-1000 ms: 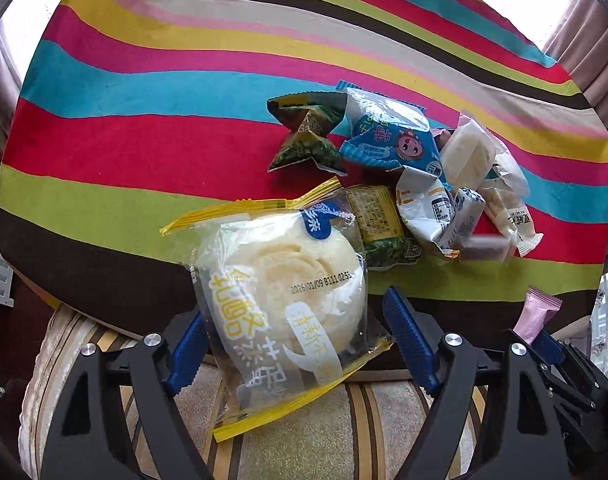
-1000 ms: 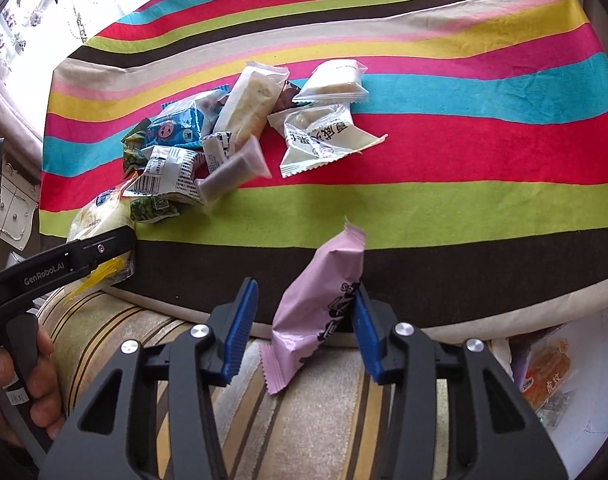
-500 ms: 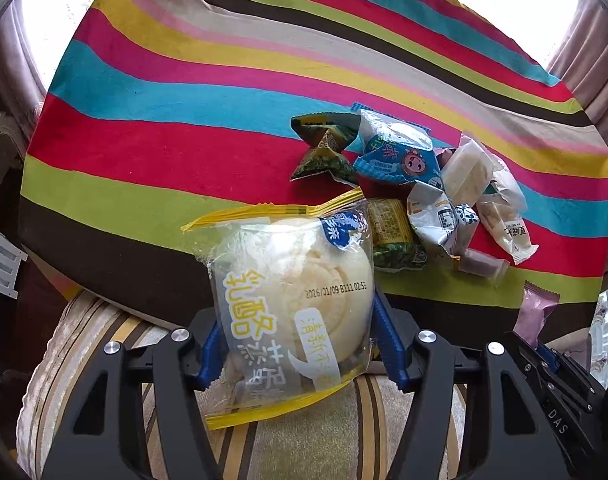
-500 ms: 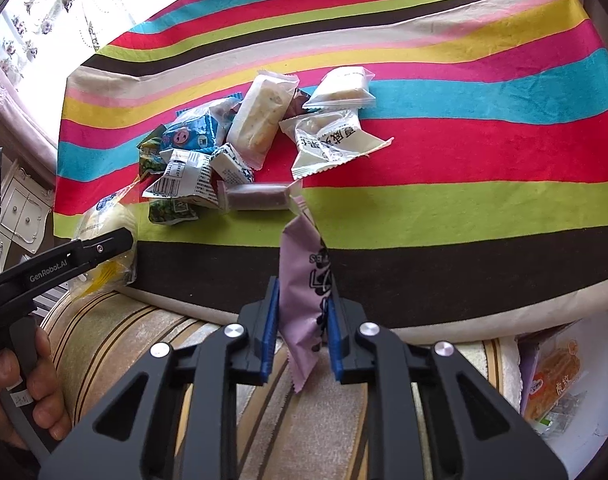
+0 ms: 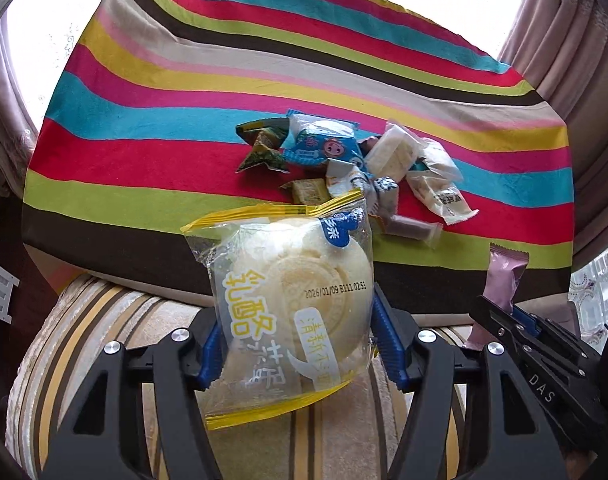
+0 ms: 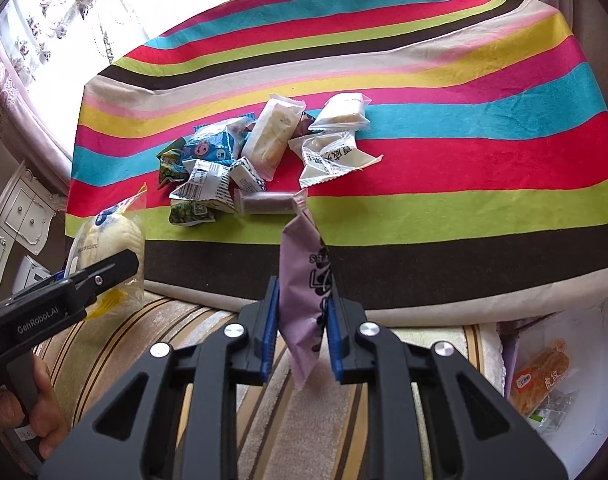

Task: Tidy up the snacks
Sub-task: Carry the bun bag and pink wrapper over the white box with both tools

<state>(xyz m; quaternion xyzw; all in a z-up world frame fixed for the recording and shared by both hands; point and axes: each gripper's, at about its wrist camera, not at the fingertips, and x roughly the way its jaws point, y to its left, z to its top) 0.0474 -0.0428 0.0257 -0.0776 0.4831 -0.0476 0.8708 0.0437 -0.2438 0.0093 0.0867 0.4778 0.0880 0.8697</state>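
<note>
My left gripper (image 5: 296,344) is shut on a clear, yellow-edged packet with a round white bun (image 5: 292,292), held upright over the striped seat in front of the table. It also shows in the right wrist view (image 6: 104,248). My right gripper (image 6: 300,328) is shut on a pink snack packet (image 6: 305,280), also seen in the left wrist view (image 5: 503,280), held off the table's near edge. A pile of several wrapped snacks (image 6: 264,156) lies on the striped tablecloth (image 6: 463,160).
A striped cushioned seat (image 6: 184,336) runs below the table's near edge. A box with packaged snacks (image 6: 539,376) sits at the lower right. A white cabinet (image 6: 20,216) stands at the left. Curtains (image 5: 563,60) hang behind the table.
Both grippers closed on their packets and pulled back and up from the table; the pile now looks farther away. The pink packet turned edge-on between the right fingers.
</note>
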